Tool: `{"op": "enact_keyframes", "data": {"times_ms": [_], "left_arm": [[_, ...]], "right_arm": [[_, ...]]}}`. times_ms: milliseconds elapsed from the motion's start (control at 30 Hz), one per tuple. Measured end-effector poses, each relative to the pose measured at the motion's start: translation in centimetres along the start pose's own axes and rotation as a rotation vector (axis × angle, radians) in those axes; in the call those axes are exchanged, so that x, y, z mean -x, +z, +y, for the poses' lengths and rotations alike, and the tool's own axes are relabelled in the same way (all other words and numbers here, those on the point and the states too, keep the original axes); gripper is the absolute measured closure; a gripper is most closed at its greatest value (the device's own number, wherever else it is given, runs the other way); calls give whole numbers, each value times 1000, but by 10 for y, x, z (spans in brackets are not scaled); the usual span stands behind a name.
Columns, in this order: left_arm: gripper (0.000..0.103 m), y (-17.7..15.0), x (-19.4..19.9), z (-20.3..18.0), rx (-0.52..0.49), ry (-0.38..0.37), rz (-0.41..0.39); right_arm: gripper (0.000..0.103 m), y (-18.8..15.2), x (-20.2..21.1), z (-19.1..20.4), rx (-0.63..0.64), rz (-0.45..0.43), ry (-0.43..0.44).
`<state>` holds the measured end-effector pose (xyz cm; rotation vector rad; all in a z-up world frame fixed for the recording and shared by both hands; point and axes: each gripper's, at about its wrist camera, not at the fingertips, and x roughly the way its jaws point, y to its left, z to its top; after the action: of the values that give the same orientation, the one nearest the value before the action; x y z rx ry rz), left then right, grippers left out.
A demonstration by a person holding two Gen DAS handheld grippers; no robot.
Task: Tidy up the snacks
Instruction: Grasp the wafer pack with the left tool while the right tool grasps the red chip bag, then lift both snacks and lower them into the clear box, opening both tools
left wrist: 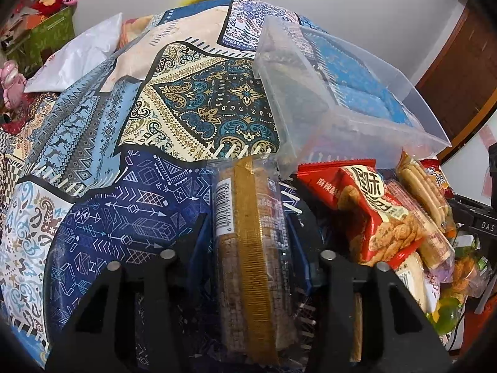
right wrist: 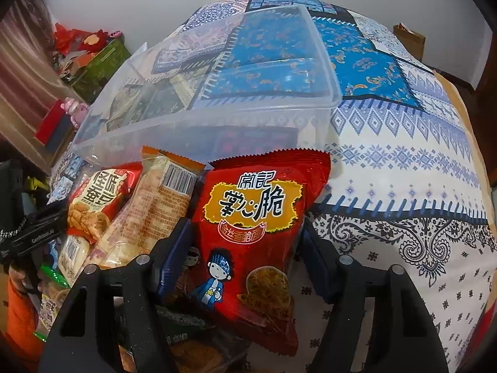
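Pale wall behind; worktop draped in a patchwork cloth [left wrist: 192, 99] of blue, cream and navy prints. Clear plastic storage bin [left wrist: 341, 93] sits on it, towards the far side, just behind a heap of snack packets.

Left gripper [left wrist: 248, 248] reaches forward, low over the cloth, fingers level. It is pinching a clear-wrapped stack of brown crackers with a gold band [left wrist: 248, 242]. The packet's long axis runs straight ahead along the fingers, far end pointing at the bin's near corner, barcode strip on its left side.

Right gripper [right wrist: 245, 248] likewise reaches forward and low. A red crisp-noodle bag with yellow label and cartoon boy [right wrist: 251, 227] lies between its fingers, long axis ahead, serrated top edge towards the bin wall. Cannot tell if the fingers press it. Beside it on the left: an orange-edged clear biscuit packet [right wrist: 155, 205] and a red bean-snack bag [right wrist: 96, 202].
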<state>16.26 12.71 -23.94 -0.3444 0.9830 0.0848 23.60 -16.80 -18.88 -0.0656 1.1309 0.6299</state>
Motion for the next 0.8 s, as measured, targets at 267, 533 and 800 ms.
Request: {"op": "enact_keyframes", "data": {"times_ms": [267,533,800], "left_arm": [[67,-8,11,-5,-38,38,-8],[67,-12,41,-6,-32,62,-56],[67,4,71,-19,-42,58,-137]], "right_arm": [[59,-4,17,1,-1,-62,-37],[59,-8,49,-8,-26,-141,-76],[60,-5,83,-10,-50,-232,-77]]}}
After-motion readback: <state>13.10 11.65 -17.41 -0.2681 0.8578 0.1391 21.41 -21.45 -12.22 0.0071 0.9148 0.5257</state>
